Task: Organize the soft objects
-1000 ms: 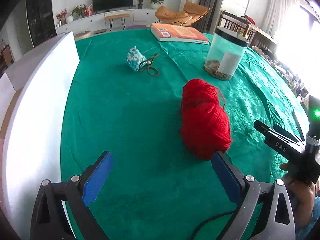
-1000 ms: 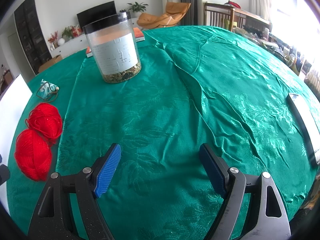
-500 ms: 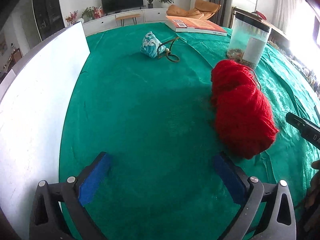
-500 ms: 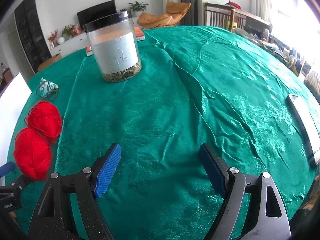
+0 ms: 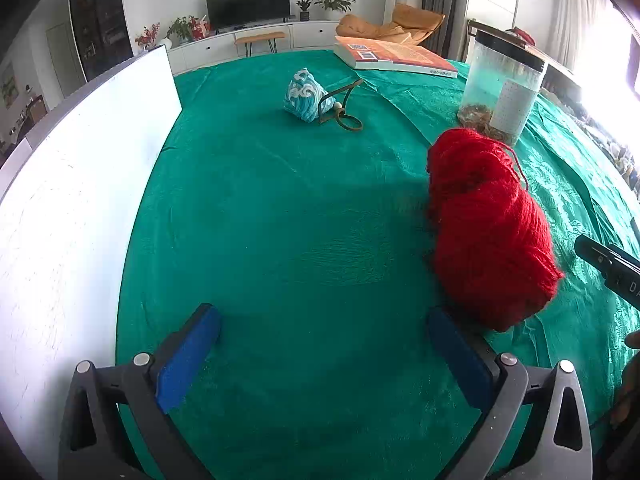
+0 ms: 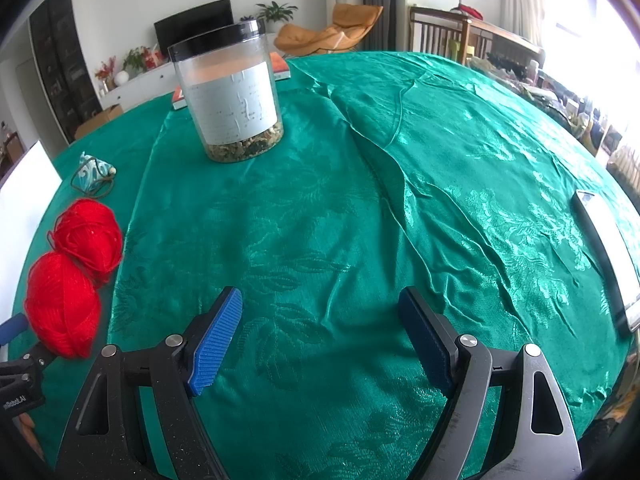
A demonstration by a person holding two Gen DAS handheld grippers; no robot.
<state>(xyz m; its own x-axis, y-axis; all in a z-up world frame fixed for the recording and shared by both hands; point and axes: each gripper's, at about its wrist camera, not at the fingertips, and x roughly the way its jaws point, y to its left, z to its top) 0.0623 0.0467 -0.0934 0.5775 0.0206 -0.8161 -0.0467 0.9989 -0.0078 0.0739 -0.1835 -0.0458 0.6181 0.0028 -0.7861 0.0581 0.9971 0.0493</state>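
While we hover left tool (image 5: pixel 324 354) wide apart, empty, red yarn (image 5: pixel 490 228) lies on surface beside its right pad; next shift right, straddle skein. Right tool (image 6: pixel 320 340) apart, idle.

You see fuzzy red wool yarn (image 5: pixel 488 232), a glossy patterned green cloth (image 6: pixel 400 200) on the worktop, a clear plastic jar (image 6: pixel 232 100), ribbed blue claw pads (image 6: pixel 216 340).

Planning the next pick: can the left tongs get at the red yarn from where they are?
Probably yes. The left tongs are open and empty, the red yarn lies just beyond the right-hand finger, and only bare green tablecloth lies between.
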